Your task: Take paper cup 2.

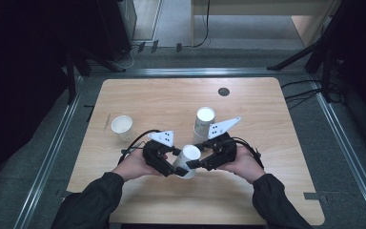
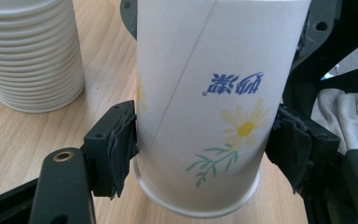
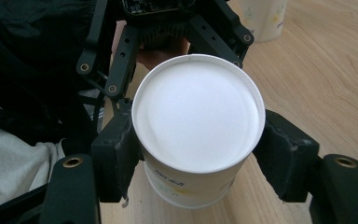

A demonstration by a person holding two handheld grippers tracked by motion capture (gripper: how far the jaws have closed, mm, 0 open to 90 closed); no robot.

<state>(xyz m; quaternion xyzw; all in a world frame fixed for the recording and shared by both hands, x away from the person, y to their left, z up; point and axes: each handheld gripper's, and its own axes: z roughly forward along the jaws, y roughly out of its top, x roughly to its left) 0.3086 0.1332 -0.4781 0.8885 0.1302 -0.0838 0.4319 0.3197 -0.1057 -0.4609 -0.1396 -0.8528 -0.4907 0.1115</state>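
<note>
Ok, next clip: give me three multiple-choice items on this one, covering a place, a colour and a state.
1. Where on the table does the single cup stand?
A. left of the stack
B. right of the stack
C. on top of the stack

2. What colour is the middle of the daisy on the held cup?
A. red
B. yellow
C. black

3. What is the left claw doing?
A. open, clear of any cup
B. shut on the stack
C. shut on the held cup

Answers:
1. A, since the high view shows it alone toward the table's left side.
2. B, as the left gripper view shows a yellow centre with pale petals.
3. C, because both pads press on the cup's sides.
</note>
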